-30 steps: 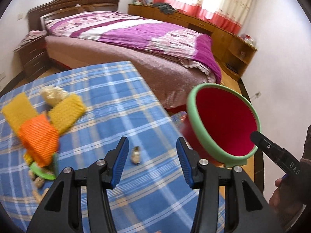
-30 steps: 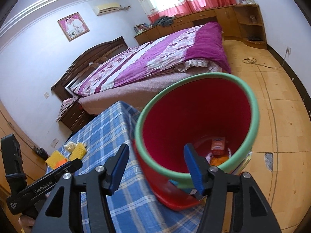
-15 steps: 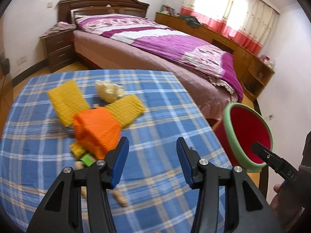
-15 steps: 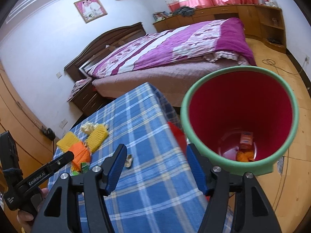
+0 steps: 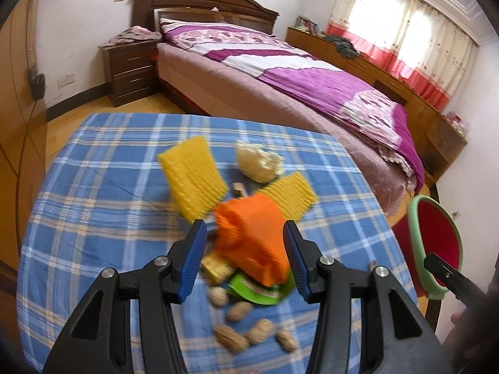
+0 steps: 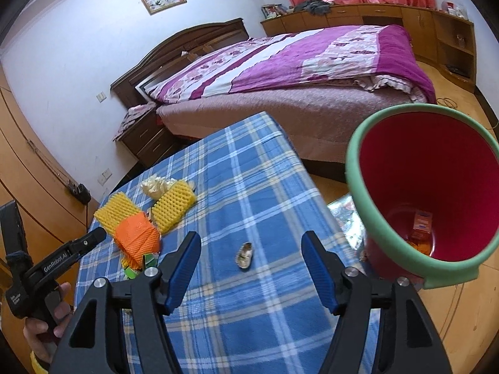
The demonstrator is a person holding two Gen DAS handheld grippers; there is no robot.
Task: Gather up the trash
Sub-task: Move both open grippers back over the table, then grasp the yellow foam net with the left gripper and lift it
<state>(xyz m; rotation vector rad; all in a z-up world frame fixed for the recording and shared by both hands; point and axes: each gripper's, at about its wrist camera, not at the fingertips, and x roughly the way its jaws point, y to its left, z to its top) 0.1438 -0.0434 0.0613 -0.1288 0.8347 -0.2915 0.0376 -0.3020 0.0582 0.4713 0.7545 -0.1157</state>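
Observation:
On the blue plaid table (image 5: 93,187) lies a trash pile: an orange foam net (image 5: 252,237), two yellow foam nets (image 5: 193,177), a crumpled pale wrapper (image 5: 257,163), a green wrapper (image 5: 255,290) and several peanut shells (image 5: 237,311). My left gripper (image 5: 244,258) hovers open just above the orange net, with nothing pressed between its pads. My right gripper (image 6: 251,268) is over the table's near side, its jaws opening and empty; a lone peanut shell (image 6: 244,257) lies below them. The red bin with a green rim (image 6: 352,168) stands to its right and holds an orange box (image 6: 421,224).
A bed with a purple quilt (image 5: 312,87) stands beyond the table, a dark nightstand (image 5: 131,65) at its head. Wooden cabinets (image 6: 405,15) run under the curtained window. A hand holds the left gripper's handle (image 6: 46,327).
My left gripper swung left from the bin to above the trash pile. The right gripper drew away from the bin, which now sits at its right, and its jaws widened.

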